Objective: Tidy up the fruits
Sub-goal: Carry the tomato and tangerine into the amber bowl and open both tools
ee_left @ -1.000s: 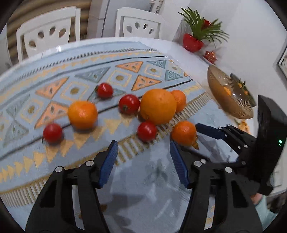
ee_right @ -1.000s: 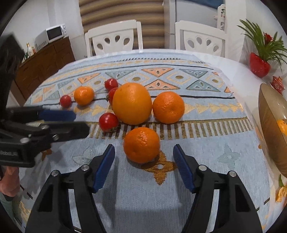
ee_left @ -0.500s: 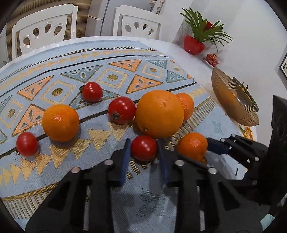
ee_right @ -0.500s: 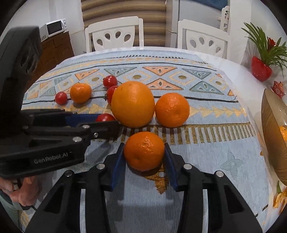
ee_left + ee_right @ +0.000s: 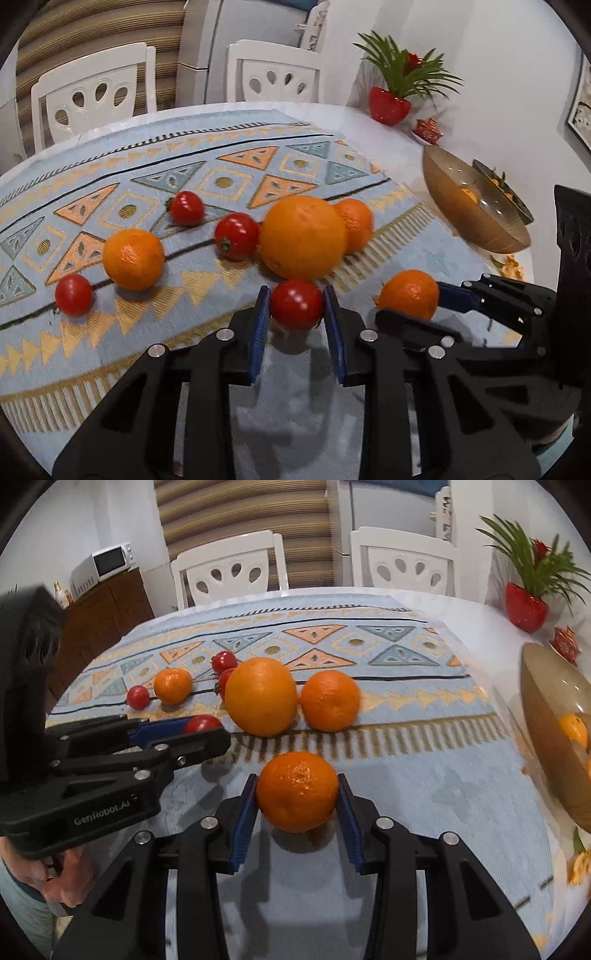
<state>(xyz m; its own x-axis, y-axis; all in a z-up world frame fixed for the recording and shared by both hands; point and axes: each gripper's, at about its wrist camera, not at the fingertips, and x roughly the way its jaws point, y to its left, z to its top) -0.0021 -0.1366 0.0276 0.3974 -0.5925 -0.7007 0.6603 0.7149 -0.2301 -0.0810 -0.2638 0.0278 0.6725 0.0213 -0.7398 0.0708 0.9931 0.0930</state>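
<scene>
My left gripper (image 5: pixel 296 306) is shut on a red tomato (image 5: pixel 296 302), low over the patterned tablecloth (image 5: pixel 221 177). Just in front of my right gripper (image 5: pixel 297 792) lie the other fruits, and its blue pads are shut on a mandarin (image 5: pixel 297 792) above its own shadow. A large orange (image 5: pixel 302 236), two more mandarins (image 5: pixel 133 258) (image 5: pixel 354 223) and three tomatoes (image 5: pixel 236 236) (image 5: pixel 186 208) (image 5: pixel 73 294) lie on the cloth. The two grippers are side by side, a short gap apart.
An amber glass bowl (image 5: pixel 546 738) with an orange fruit inside stands at the table's right edge. A red pot with a plant (image 5: pixel 526 611) sits behind it. Two white chairs (image 5: pixel 229 568) stand at the far side. A hand (image 5: pixel 55 882) holds the left gripper.
Both grippers moved forward and went from open to shut, the left on the tomato and the right on the mandarin. Both fruits now sit slightly higher between the pads.
</scene>
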